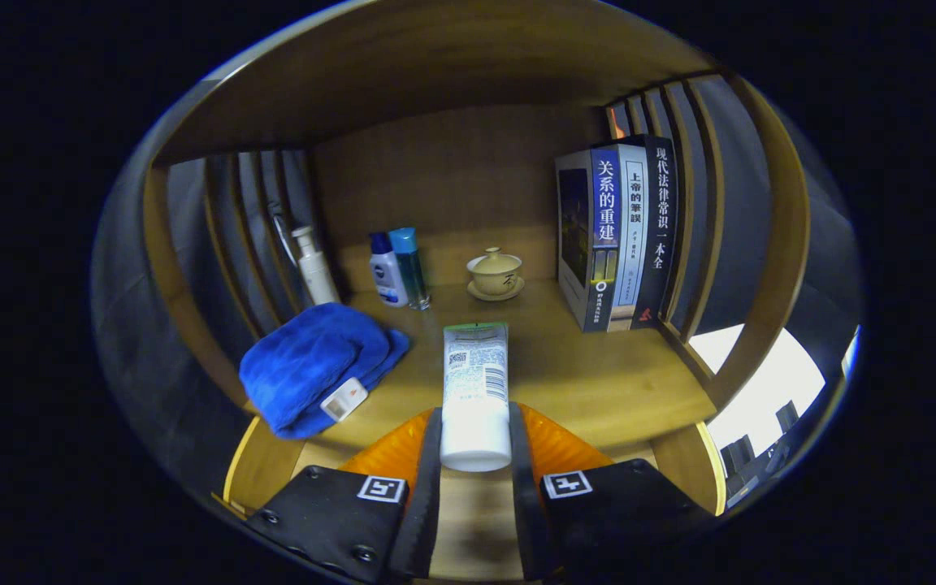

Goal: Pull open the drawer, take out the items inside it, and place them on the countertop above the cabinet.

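My claw (pixel 475 443) is clenched on the white tube (pixel 476 398), both fingers (pixel 429 455) pressing its cap end, the crimped tail pointing away over the wooden bench (pixel 598 382). I judge the tube light and squashy, its plastic skin rather slick, so holding near the stiff cap looks wise; a hard squeeze mid-body could dent it. Just left lies a soft blue towel (pixel 314 370). Farther back stand a pump bottle (pixel 314 266), two small blue bottles (pixel 397 268) and a fragile-looking lidded teacup (pixel 496 272); books (pixel 618 236) stand far right.
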